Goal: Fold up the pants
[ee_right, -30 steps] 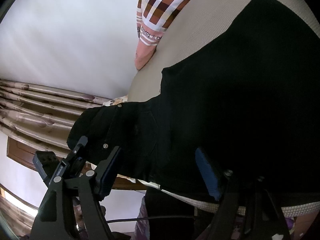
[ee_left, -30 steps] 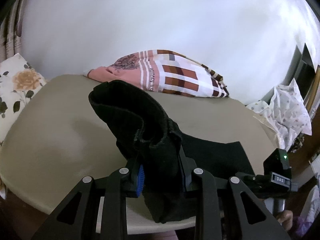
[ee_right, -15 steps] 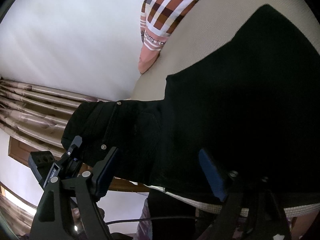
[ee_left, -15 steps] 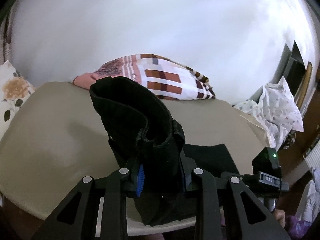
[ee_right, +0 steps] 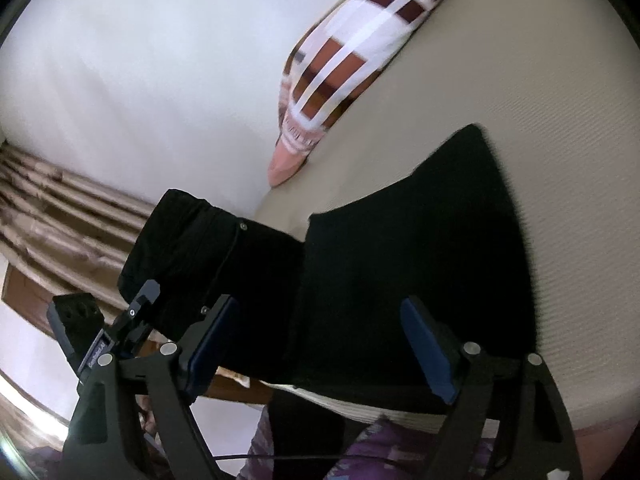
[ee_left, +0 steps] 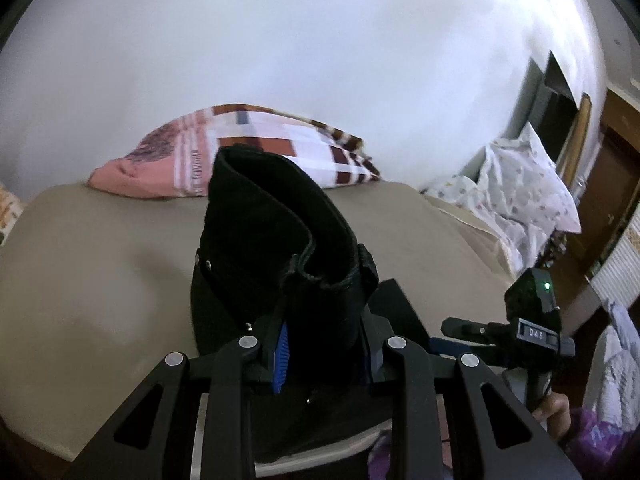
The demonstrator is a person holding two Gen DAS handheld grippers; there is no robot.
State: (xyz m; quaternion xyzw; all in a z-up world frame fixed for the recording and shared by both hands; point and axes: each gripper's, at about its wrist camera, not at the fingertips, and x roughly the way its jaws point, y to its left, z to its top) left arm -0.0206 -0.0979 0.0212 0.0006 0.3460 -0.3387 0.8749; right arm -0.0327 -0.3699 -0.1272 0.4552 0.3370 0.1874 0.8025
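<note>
So the black pants [ee_left: 276,248] are split between two spots right now: the waistband end is bunched up and clamped in the left tool [ee_left: 324,356], lifted off the bed [ee_left: 92,280], while the rest lies flat on the mattress over toward the right tool [ee_right: 320,332]. That right tool has its jaws spreading apart, straddling the near edge of the flat part without its pads pinching any fabric. The long axis runs from the flat part on the right across to the lifted end on the left, so I'd guess the next move is carrying that held end over onto the flat part, and the left tool is the one that has it. The bed has a plain beige cover, a plaid pillow [ee_left: 256,148] by the white wall, curtains [ee_right: 60,208] off to the side and a floral cloth [ee_left: 516,196] past the far corner.
</note>
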